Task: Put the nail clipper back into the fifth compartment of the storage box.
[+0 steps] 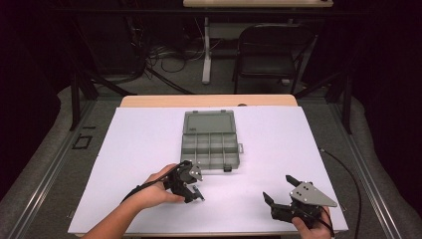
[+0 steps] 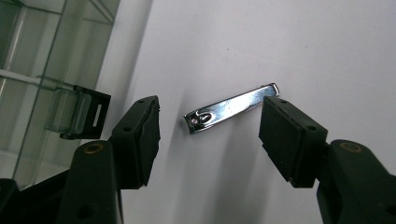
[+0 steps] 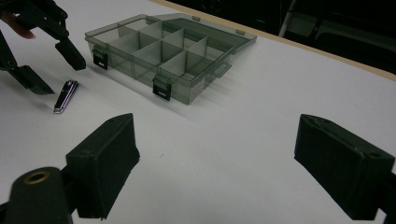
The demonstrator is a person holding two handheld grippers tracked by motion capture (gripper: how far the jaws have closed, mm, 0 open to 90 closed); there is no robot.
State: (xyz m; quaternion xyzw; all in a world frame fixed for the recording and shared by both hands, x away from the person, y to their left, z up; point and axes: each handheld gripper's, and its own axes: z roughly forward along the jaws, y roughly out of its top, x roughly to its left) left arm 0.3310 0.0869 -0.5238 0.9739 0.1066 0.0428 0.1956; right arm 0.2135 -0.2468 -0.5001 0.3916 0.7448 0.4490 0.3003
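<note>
Nail clipper (image 2: 231,108) lies flat on the white surface (image 1: 149,139) between my left fingers (image 2: 210,140), unclenched and not gripping it; my right fingers (image 3: 243,172) hang wide apart, holding nothing.

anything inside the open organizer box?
The organizer box compartments look empty through the clear dividers. The nail clipper lies outside on the white table. Near-wall corners are partly hidden by the black latches.

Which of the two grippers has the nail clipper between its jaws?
The left gripper: its open jaws straddle the nail clipper lying on the white table, pads not yet pressing it. The right gripper is open over bare table, apart from the clipper.
</note>
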